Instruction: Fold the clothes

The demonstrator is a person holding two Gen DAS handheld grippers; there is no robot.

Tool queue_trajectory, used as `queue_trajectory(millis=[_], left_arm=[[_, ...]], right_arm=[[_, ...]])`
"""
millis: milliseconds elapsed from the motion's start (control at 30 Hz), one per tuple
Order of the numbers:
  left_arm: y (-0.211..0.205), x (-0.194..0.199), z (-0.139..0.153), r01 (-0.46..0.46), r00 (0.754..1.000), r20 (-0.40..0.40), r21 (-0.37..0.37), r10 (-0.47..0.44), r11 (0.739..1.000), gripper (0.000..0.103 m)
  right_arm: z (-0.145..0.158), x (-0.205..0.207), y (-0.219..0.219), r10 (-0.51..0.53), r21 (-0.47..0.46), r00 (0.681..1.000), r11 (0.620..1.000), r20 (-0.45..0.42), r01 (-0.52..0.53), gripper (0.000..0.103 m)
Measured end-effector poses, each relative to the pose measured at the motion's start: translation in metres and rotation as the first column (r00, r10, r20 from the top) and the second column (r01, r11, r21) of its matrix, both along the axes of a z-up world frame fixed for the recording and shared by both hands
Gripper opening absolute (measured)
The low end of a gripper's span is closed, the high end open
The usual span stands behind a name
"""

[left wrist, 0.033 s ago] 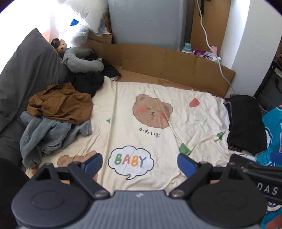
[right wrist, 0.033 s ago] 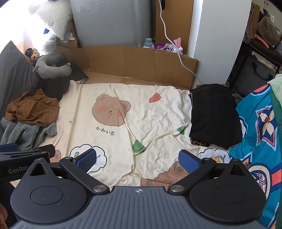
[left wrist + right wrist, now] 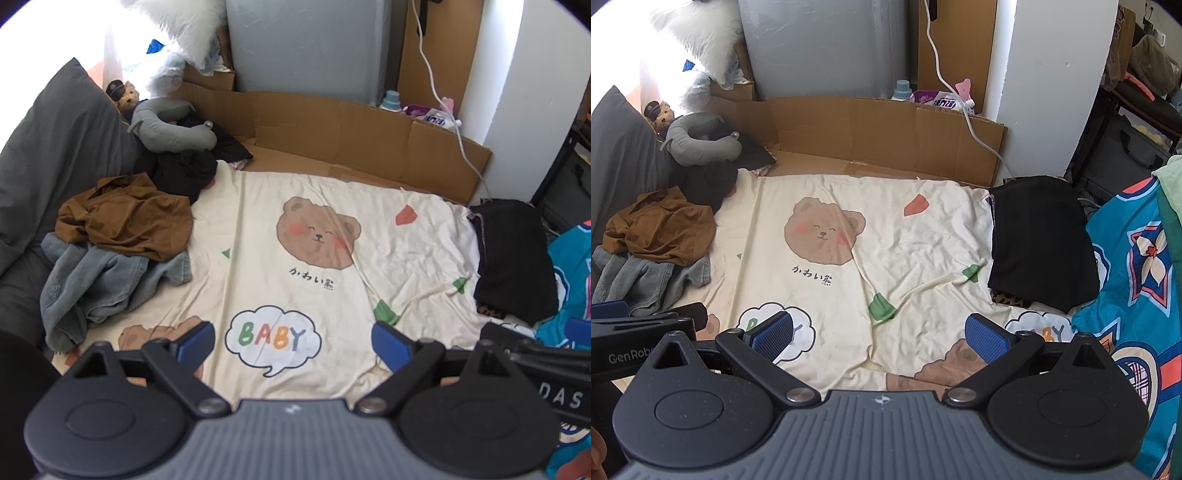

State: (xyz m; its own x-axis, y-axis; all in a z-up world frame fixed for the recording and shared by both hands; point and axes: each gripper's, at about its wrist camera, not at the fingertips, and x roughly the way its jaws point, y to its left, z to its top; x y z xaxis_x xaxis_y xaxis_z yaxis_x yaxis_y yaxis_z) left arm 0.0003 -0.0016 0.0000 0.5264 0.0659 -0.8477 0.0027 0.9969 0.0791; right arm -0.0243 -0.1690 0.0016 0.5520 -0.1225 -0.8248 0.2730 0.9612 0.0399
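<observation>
Both the left gripper (image 3: 293, 339) and right gripper (image 3: 879, 332) hover wide open, holding nothing, over the bear-print sheet's (image 3: 406, 251) near edge. Unfolded brown shirt (image 3: 125, 218) and jeans (image 3: 96, 284) wait heaped at its left edge, folded black garment (image 3: 1041, 240) stacked right.

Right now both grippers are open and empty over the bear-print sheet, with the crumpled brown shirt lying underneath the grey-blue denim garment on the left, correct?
Not quite. The crumpled brown shirt lies on top of the grey-blue denim garment, as the left wrist view shows. Otherwise right: the left gripper and right gripper are open and empty over the bear-print sheet.
</observation>
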Motion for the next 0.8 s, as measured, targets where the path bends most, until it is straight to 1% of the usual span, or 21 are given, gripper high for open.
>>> queue_trajectory(millis=[100, 167, 233, 267, 367, 567, 800], left_arm=[[-0.005, -0.001, 0.000, 0.000, 1.000, 0.009, 0.028, 0.000, 1.000, 0.093], [-0.016, -0.007, -0.002, -0.008, 0.999, 0.038, 0.052, 0.006, 0.999, 0.093], [-0.016, -0.003, -0.003, -0.005, 1.000, 0.013, 0.015, 0.004, 1.000, 0.093], [-0.019, -0.001, -0.004, -0.004, 1.000, 0.005, 0.017, 0.004, 1.000, 0.093], [0.000, -0.002, -0.001, 0.010, 1.000, 0.014, -0.023, -0.009, 1.000, 0.093], [-0.001, 0.000, -0.001, 0.009, 1.000, 0.009, -0.024, -0.009, 1.000, 0.093], [-0.006, -0.003, -0.003, 0.003, 0.999, 0.036, 0.003, -0.003, 1.000, 0.093]], right_arm=[[0.000, 0.000, 0.001, -0.002, -0.006, 1.000, 1.000, 0.006, 0.002, 0.102], [0.001, 0.000, 0.001, -0.004, -0.010, 1.000, 1.000, 0.011, 0.004, 0.102], [0.001, 0.000, 0.002, -0.006, -0.014, 1.000, 1.000, 0.015, 0.006, 0.102], [0.001, 0.000, 0.002, -0.005, -0.013, 1.000, 1.000, 0.014, 0.005, 0.102], [0.000, 0.001, 0.000, -0.002, -0.006, 1.000, 1.000, 0.007, 0.002, 0.102], [-0.001, 0.001, -0.001, -0.002, -0.004, 1.000, 1.000, 0.001, 0.002, 0.102], [0.000, 0.000, 0.000, 0.007, 0.014, 1.000, 1.000, 0.009, -0.007, 0.102]])
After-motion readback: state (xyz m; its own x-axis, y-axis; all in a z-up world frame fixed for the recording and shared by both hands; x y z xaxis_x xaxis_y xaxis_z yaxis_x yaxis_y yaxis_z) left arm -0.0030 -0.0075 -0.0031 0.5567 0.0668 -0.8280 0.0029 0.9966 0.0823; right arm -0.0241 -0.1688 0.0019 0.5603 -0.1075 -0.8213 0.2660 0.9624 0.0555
